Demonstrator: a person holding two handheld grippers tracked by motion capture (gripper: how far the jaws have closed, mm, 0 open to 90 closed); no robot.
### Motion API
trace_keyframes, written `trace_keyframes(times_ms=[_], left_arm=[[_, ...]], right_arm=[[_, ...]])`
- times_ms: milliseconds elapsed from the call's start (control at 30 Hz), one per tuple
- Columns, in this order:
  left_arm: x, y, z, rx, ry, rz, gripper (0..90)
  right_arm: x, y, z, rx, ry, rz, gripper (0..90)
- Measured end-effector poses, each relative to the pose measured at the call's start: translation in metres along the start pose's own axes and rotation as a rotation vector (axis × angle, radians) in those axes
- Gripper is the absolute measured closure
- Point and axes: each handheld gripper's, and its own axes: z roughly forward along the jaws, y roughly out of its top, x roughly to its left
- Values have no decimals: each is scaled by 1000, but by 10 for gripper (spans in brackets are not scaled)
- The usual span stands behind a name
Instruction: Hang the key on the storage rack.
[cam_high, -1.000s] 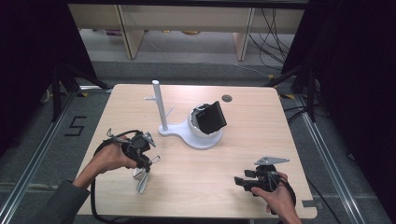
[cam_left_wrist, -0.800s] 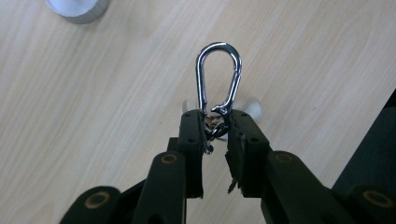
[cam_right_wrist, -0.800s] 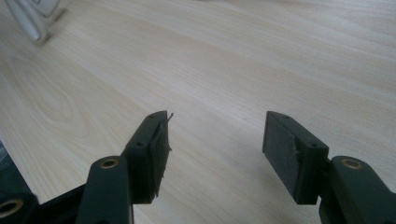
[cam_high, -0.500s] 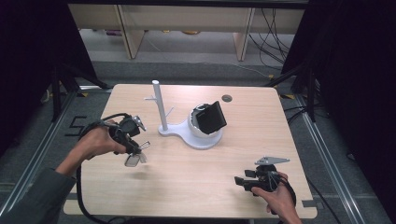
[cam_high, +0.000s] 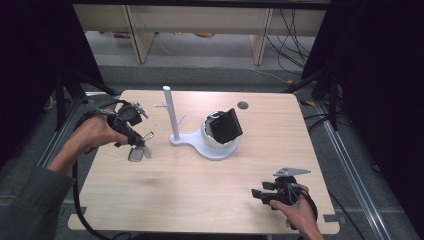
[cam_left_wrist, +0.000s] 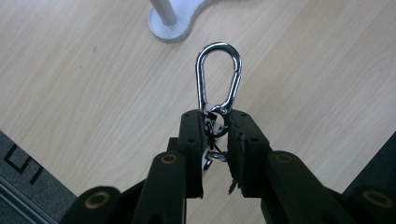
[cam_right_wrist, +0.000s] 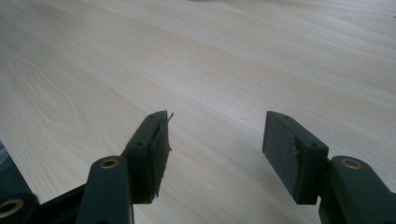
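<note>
wood table (cam_high: 200, 185), left gripper (cam_high: 134, 142) pinching a carabiner (cam_left_wrist: 218, 77) up in the air at 9 o'clock of the white stand (cam_high: 172, 115), right gripper (cam_high: 260, 194) spread empty; next i'd guess hooking it on a peg, needs careful aim.

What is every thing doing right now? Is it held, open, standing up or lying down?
Carabiner: clasp shut, held off the table.
Left gripper: shut on the carabiner's ring end.
Right gripper: open, holding nothing, low over the table.
White stand: upright, pegs bare.
Black box: tilted, resting in the white holder.
</note>
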Motion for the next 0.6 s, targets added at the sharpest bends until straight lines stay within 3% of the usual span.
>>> trace_keyframes(times_ms=[167,200,300,333,600], left_arm=[[10,6,-10,-19,-2,-38,755],[11,7,-10,-21,3,-45,756],[16,12,-15,-27,5,-49,755],[17,13,-16,-26,2,-60,756],[30,25,-23,-32,9,-95,756]], right_arm=[[0,-1,1,-17,7,3,417],[-3,-1,2,-21,63,3,417],[-2,-1,2,-17,51,2,417],[0,0,0,9,5,8,417],[0,0,-1,9,0,-4,417]])
